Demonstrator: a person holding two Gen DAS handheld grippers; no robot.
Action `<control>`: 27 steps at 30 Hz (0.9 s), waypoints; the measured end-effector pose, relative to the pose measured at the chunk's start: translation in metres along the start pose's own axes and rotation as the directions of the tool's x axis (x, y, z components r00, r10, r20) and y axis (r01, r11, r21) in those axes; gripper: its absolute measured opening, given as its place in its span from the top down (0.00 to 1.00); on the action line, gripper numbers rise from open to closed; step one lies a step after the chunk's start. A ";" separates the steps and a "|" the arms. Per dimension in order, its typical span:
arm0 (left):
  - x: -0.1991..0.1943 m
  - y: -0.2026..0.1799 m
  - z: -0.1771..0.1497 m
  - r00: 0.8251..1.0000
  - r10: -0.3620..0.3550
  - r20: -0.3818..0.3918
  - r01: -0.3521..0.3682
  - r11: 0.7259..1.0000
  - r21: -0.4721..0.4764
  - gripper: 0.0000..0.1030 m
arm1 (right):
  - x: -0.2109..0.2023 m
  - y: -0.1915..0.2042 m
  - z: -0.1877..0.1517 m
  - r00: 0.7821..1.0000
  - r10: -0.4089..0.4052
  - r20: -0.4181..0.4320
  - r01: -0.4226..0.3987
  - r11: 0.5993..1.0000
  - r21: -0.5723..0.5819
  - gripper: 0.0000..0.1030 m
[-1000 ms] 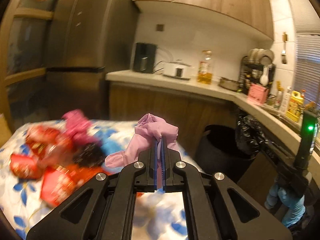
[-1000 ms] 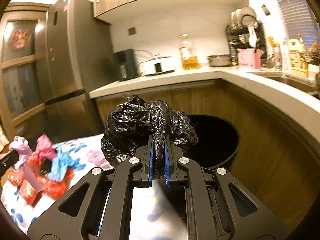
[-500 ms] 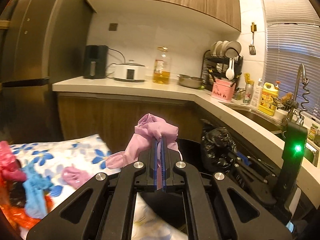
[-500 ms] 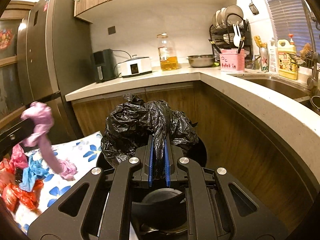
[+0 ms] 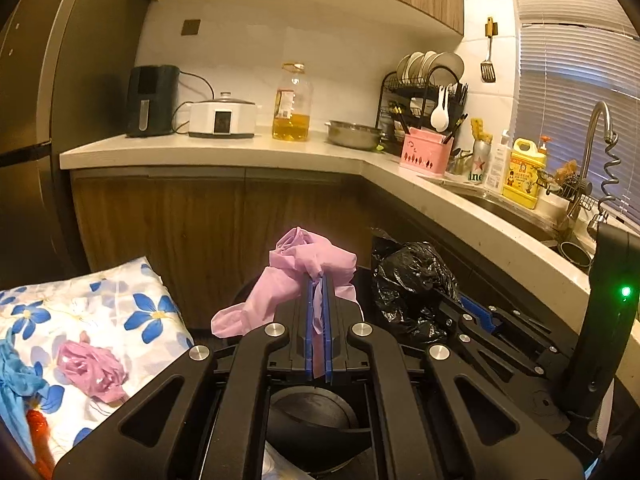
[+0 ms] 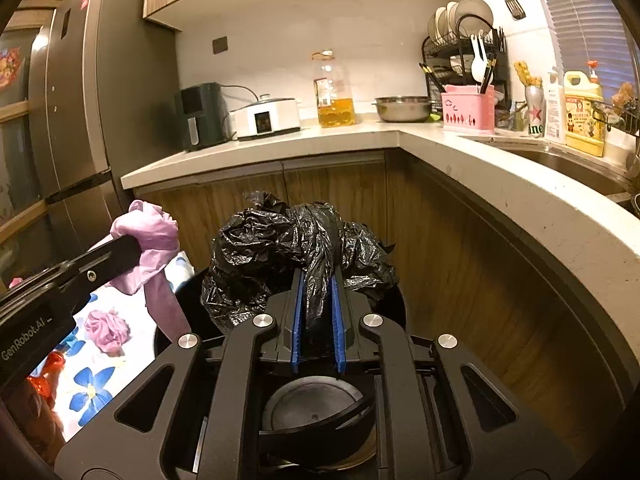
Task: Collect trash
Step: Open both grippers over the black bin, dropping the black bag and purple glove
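My left gripper (image 5: 316, 280) is shut on a crumpled pink plastic bag (image 5: 308, 260) and holds it over the near edge of a round black trash bin (image 6: 182, 296). My right gripper (image 6: 318, 280) holds a crumpled black plastic bag (image 6: 280, 240) above the same bin. Its jaws are opening, and the bag still fills the gap between the blue pads. In the left wrist view the black bag (image 5: 412, 280) hangs just right of the pink one. On the floral tablecloth (image 5: 120, 300) lie another pink bag (image 5: 94, 368), a blue bag (image 5: 16, 376) and red wrappers (image 5: 38, 428).
A wooden cabinet front under an L-shaped countertop (image 6: 460, 156) closes in the bin behind and on the right. A dark fridge (image 6: 80, 100) stands at the left. The counter carries an oil bottle (image 6: 334, 92), cookers, a dish rack and a sink (image 5: 512, 208).
Both grippers have swung right, away from the table and over the black bin, and sunk a little. The right gripper's pads now stand wider apart around the black bag.
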State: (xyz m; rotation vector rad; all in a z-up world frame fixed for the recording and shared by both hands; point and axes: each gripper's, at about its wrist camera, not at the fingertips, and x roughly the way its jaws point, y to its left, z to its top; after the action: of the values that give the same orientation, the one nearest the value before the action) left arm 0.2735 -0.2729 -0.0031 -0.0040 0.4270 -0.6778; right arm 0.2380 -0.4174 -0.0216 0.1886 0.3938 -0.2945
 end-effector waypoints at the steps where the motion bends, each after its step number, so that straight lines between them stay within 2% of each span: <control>1: 0.002 0.000 -0.001 1.000 -0.004 -0.005 0.004 1.000 -0.001 0.96 | 0.001 -0.001 -0.001 1.000 -0.001 -0.001 0.001 1.000 0.001 0.81; 4: 0.009 0.001 -0.004 1.000 -0.009 -0.024 0.009 1.000 -0.006 0.96 | 0.004 -0.005 -0.001 1.000 -0.006 -0.004 0.006 1.000 0.005 0.73; 6: 0.012 0.001 -0.004 0.999 -0.007 -0.031 0.007 1.000 -0.008 0.90 | 0.006 -0.008 -0.002 1.000 -0.010 -0.008 0.010 1.000 0.010 0.68; 7: 0.013 0.001 -0.004 0.999 -0.010 -0.033 0.010 1.000 -0.012 0.86 | 0.006 -0.010 -0.002 1.000 -0.014 -0.009 0.014 1.000 0.015 0.64; 10: 0.014 -0.001 -0.007 0.999 -0.020 -0.037 0.020 1.000 -0.006 0.65 | 0.005 -0.015 -0.004 1.000 -0.028 -0.008 0.028 0.999 0.033 0.59; 12: 0.013 -0.001 -0.008 0.999 -0.015 -0.035 0.015 1.000 0.003 0.63 | 0.004 -0.017 -0.004 0.999 -0.036 -0.005 0.036 0.999 0.040 0.57; 15: 0.010 0.005 -0.010 0.999 0.004 -0.035 -0.005 1.000 -0.017 0.56 | 0.001 -0.018 -0.005 0.999 -0.041 -0.004 0.041 0.998 0.040 0.53; 17: 0.007 0.009 -0.012 0.999 0.030 -0.033 -0.031 0.999 -0.029 0.44 | -0.001 -0.017 -0.006 0.999 -0.049 -0.002 0.050 0.998 0.035 0.51; 22: -0.012 0.014 -0.017 0.997 0.083 -0.011 -0.083 0.995 -0.048 0.24 | -0.013 -0.010 -0.008 0.998 -0.066 0.013 0.065 0.998 0.016 0.38; 27: -0.039 0.017 -0.022 0.992 0.122 0.015 -0.121 0.991 -0.054 0.16 | -0.031 -0.001 -0.012 0.998 -0.062 0.030 0.061 0.998 0.014 0.26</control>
State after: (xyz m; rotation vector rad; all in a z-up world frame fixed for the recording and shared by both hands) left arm 0.2477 -0.2329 -0.0107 -0.0334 0.4244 -0.5457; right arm 0.2064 -0.4078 -0.0196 0.1851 0.3683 -0.3602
